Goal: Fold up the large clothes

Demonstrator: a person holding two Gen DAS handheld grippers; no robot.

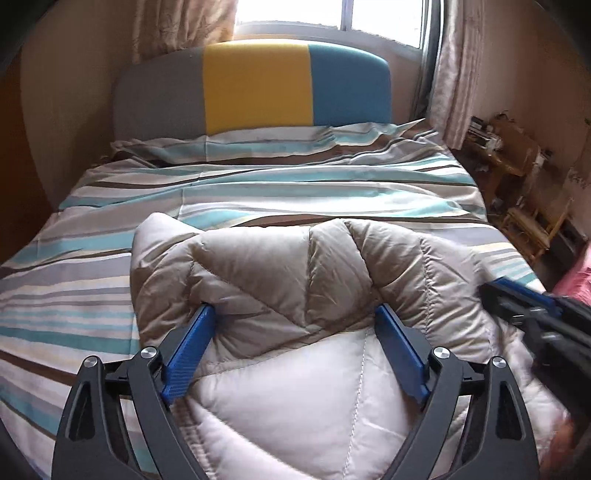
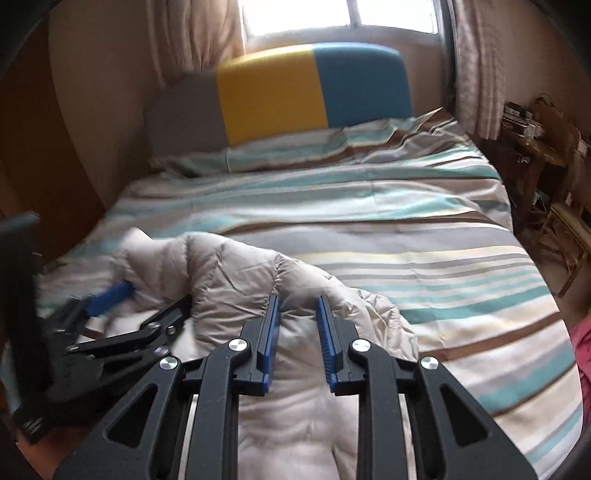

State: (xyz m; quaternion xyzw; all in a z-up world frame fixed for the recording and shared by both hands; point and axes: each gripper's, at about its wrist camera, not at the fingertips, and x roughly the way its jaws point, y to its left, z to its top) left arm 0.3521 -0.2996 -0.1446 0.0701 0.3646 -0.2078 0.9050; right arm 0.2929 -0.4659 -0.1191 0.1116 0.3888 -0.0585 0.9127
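Two pairs of tongs work on a puffy beige quilted down jacket (image 1: 280, 280) that lies bunched near the foot of a bed covered with a striped duvet in teal, grey, brown and cream (image 1: 258, 188). Seen from the left wrist, the left tongs (image 1: 295, 314) stand wide apart, their blue pads pressed into the jacket's padded folds on either side of a raised hump of fabric; nothing is pinched between them. The right tongs (image 1: 517, 295) enter that view blurred at the right edge, lying on the jacket's side.

From the right wrist, the right tongs (image 2: 297, 299) sit with a narrow gap between the blue pads, tips touching a ridge of the jacket (image 2: 236, 266); whether they clamp the fabric I cannot tell. The left tongs (image 2: 147, 295) show blurred to the left, spread over the jacket.

Beyond the jacket a striped pillow (image 1: 258, 144) rests against a padded headboard in grey, yellow and blue panels (image 1: 255, 85), under a bright window (image 1: 332, 18) with pale curtains (image 1: 458, 70).
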